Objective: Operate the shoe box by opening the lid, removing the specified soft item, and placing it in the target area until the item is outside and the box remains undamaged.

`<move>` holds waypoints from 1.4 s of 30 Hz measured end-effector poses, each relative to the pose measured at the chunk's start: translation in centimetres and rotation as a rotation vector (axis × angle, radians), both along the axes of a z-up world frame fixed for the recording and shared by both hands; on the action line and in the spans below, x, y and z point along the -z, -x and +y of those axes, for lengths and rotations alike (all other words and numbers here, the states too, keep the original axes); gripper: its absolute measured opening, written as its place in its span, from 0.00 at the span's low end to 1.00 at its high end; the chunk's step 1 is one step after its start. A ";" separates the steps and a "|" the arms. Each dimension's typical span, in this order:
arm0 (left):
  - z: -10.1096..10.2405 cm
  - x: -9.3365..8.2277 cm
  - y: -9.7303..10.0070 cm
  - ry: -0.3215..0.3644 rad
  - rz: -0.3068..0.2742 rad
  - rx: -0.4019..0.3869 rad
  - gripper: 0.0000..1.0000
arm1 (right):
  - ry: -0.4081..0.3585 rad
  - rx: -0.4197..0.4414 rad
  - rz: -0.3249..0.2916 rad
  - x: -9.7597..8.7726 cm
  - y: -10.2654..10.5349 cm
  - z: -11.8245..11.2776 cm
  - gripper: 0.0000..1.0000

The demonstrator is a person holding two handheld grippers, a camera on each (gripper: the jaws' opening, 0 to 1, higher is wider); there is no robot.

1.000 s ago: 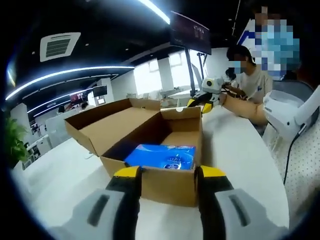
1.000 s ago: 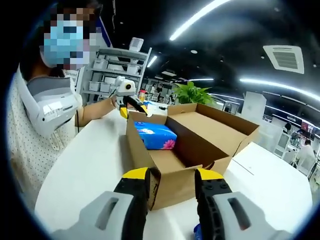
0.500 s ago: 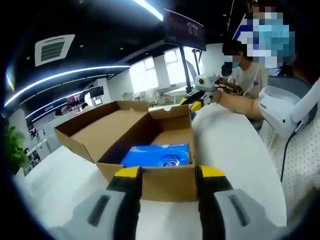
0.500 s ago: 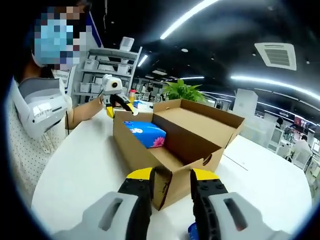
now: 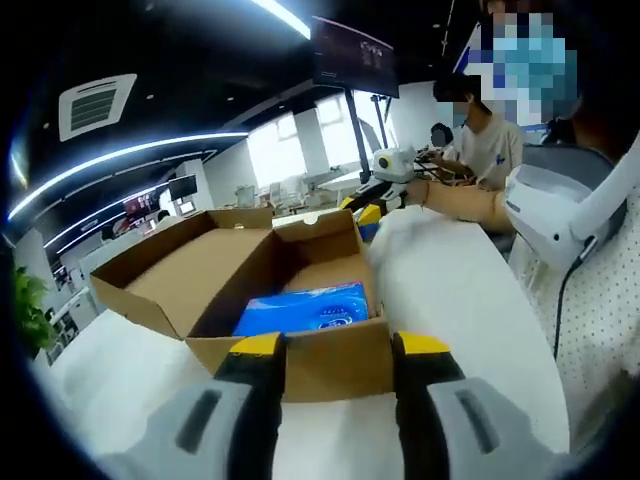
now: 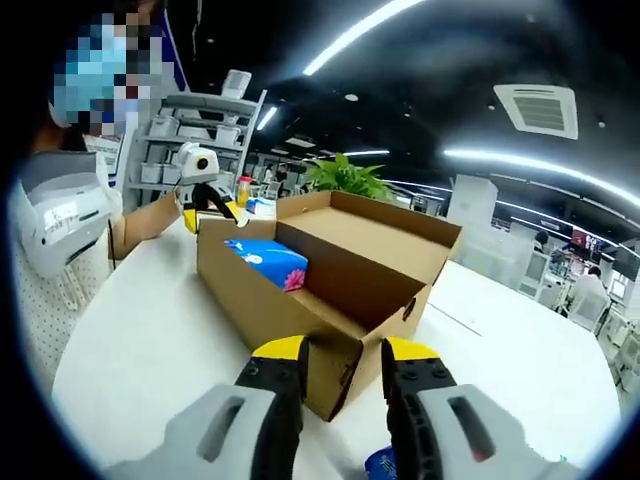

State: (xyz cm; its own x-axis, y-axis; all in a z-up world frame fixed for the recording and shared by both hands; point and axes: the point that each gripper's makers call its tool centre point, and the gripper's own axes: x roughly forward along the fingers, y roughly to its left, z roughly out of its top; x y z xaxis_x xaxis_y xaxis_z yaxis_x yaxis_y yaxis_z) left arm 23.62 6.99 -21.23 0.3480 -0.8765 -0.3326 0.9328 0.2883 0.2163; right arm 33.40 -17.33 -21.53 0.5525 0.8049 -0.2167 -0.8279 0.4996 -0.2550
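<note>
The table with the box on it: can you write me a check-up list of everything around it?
Surface: white table, mostly bare.
Job's things: cardboard shoe box, lid folded open; blue soft pack lying inside.
Clutter: small blue object by the right tongs, kind unclear.
Grippers: left tongs open at one box end; right tongs open at the other end.
Cables: dark cable hanging at the person's chest.
Surroundings: shelves, green plant, ceiling lights, seated people.
</note>
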 end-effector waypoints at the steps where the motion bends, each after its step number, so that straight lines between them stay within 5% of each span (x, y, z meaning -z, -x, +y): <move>1: 0.0 0.0 0.1 -0.001 -0.002 0.003 0.43 | 0.000 0.002 -0.002 0.0 0.0 0.0 0.29; 10: -0.1 0.0 0.1 -0.002 -0.003 0.009 0.42 | -0.023 0.033 -0.006 0.1 -0.7 0.1 0.29; 17: -0.3 -0.1 0.3 -0.002 -0.008 0.020 0.42 | -0.005 0.038 -0.022 0.3 -0.7 0.8 0.38; 27: -0.4 -0.2 0.5 0.003 -0.011 0.032 0.43 | -0.028 0.059 -0.001 0.1 -1.1 0.5 0.34; 42: -0.4 -0.2 0.3 0.026 0.010 0.036 0.43 | -0.173 0.107 -0.001 -3.6 -1.2 0.3 0.35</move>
State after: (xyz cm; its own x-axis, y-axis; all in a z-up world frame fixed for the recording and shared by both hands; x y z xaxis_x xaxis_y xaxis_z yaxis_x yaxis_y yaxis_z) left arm 23.30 6.56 -21.01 0.3128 -0.8969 -0.3127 0.9448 0.2600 0.1996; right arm 34.65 -17.05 -17.97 0.6373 0.7665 -0.0794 -0.7672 0.6214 -0.1588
